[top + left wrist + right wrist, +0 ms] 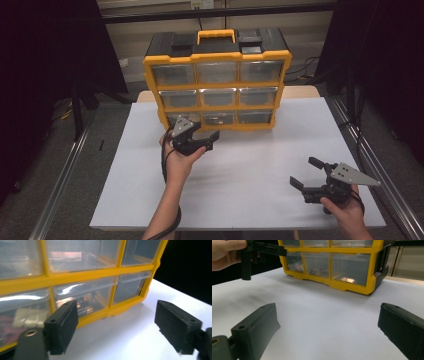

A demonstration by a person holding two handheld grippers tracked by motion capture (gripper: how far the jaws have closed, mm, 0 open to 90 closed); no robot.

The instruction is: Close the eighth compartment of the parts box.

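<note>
Drawer cabinet (218, 80) sits at twelve o'clock on your tabletop (250, 165); rigid, bulky plastic with slick clear drawers; hook a bottom drawer's lip; your left tool (204, 132) gapes empty beside it; right tool (303, 173), five o'clock, wide open, empty.

The drawer cabinet (218, 85) has a bright yellow frame and a black top, with a yellow carry handle (215, 35) set into the black. Its drawers (217, 71) are clear plastic with a faint grey tint; small reddish and coppery bits show through the lower ones. The counter (250, 165) is plain white, without pattern. The left hand-held gripper (202, 134) is black with a grey plate on top. The right hand-held gripper (306, 173) is black too, with a pale grey plate dotted with small dark holes.
</note>
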